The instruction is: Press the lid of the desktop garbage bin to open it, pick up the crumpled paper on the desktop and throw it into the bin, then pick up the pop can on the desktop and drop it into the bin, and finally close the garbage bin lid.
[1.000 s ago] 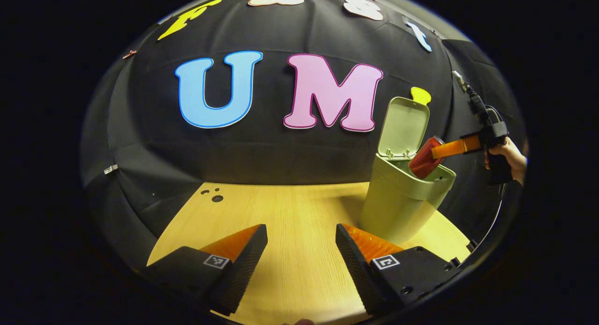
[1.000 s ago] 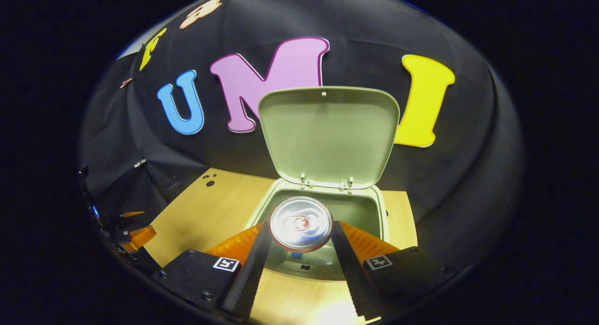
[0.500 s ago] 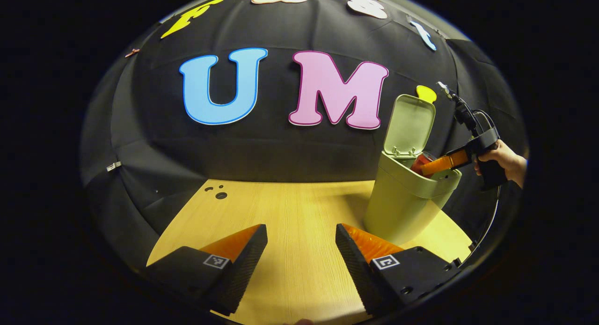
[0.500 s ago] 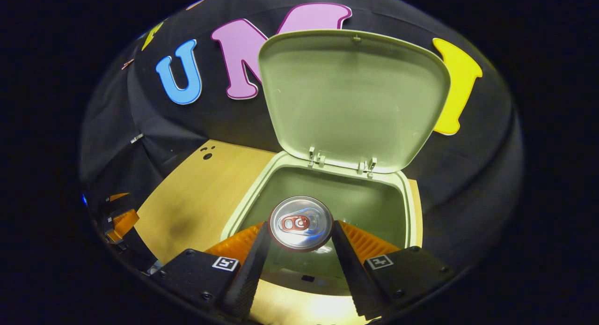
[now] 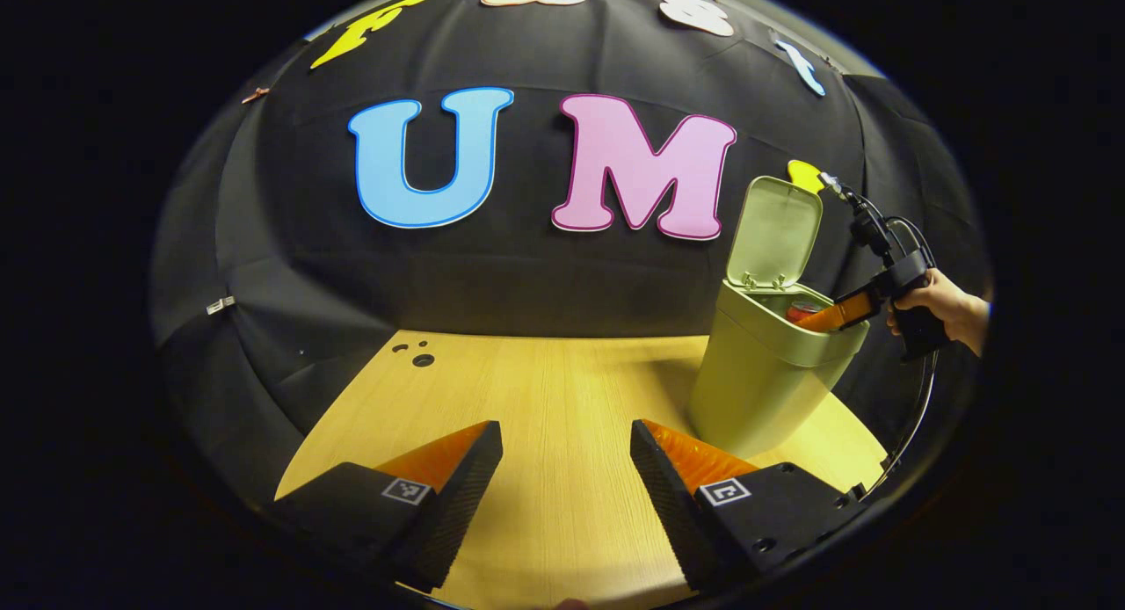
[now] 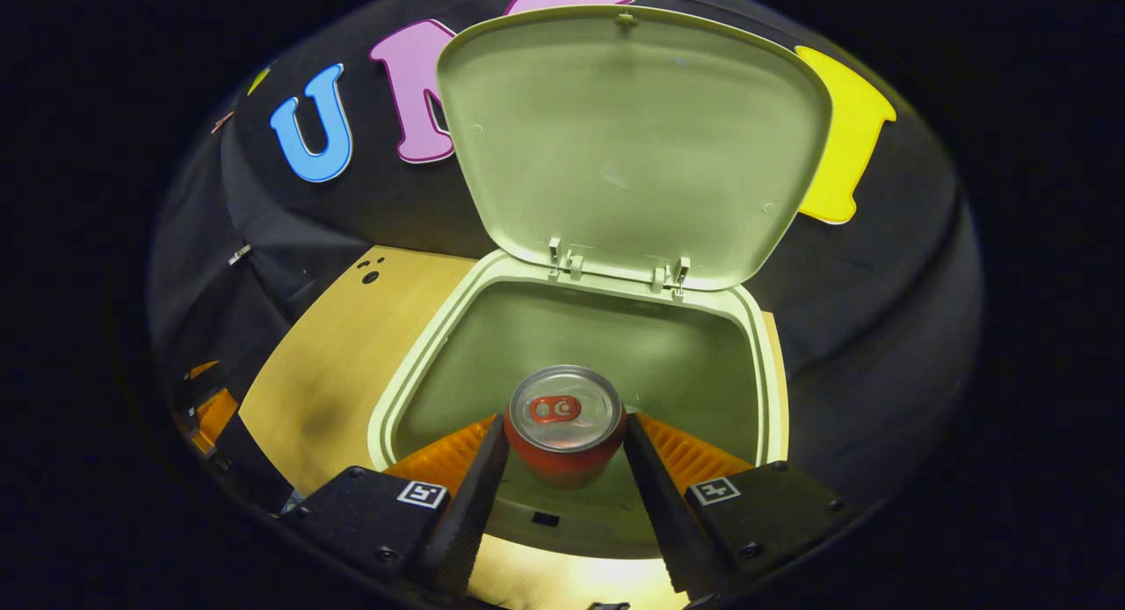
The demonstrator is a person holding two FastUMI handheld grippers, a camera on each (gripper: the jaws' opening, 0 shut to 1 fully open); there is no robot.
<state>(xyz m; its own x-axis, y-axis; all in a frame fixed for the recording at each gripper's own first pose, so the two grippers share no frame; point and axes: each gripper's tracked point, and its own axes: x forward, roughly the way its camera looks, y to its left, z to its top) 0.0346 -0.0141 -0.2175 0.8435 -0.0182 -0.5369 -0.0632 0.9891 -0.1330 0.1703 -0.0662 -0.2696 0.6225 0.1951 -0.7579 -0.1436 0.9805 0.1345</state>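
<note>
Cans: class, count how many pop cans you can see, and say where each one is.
1. The can sits between the right gripper's fingers, inside the open bin's mouth. Others could lie hidden deeper inside.

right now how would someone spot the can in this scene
Find the pale green bin on the wooden table, at its right end, with its lid standing open. The can sits in the bin's mouth between the right tool fingers: red body, silver top, red tab.
</note>
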